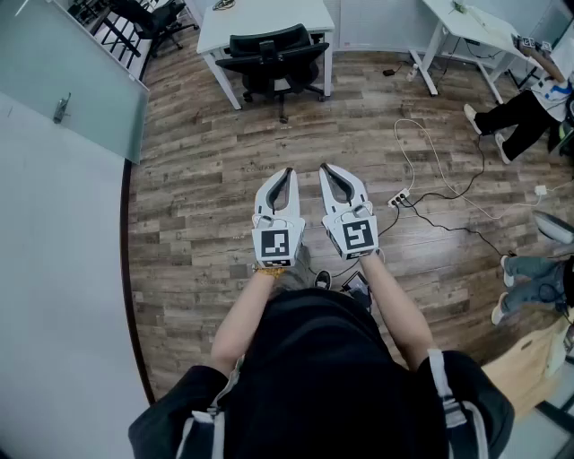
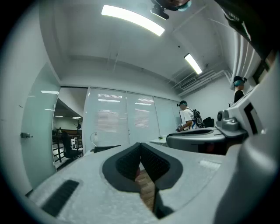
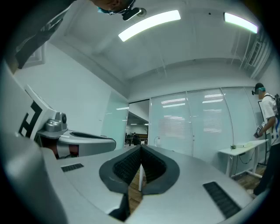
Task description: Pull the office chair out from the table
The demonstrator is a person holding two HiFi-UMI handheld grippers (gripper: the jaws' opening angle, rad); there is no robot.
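Observation:
A black office chair (image 1: pixel 271 56) stands tucked under a white table (image 1: pixel 265 20) at the far side of the room in the head view. My left gripper (image 1: pixel 289 170) and right gripper (image 1: pixel 325 168) are held side by side, level, over the wood floor, well short of the chair. Both are shut with nothing between the jaws. In the left gripper view the left gripper (image 2: pixel 140 145) shows its dark pads closed tip to tip, and the right gripper (image 3: pixel 141 148) looks the same in its own view. The chair's back (image 2: pixel 105 148) peeks over the left jaw.
A power strip (image 1: pixel 399 199) and trailing cables (image 1: pixel 448 193) lie on the floor to the right. A second white table (image 1: pixel 471 27) stands at the back right, with a seated person (image 1: pixel 520 112) beside it. A glass partition (image 1: pixel 67 85) runs along the left.

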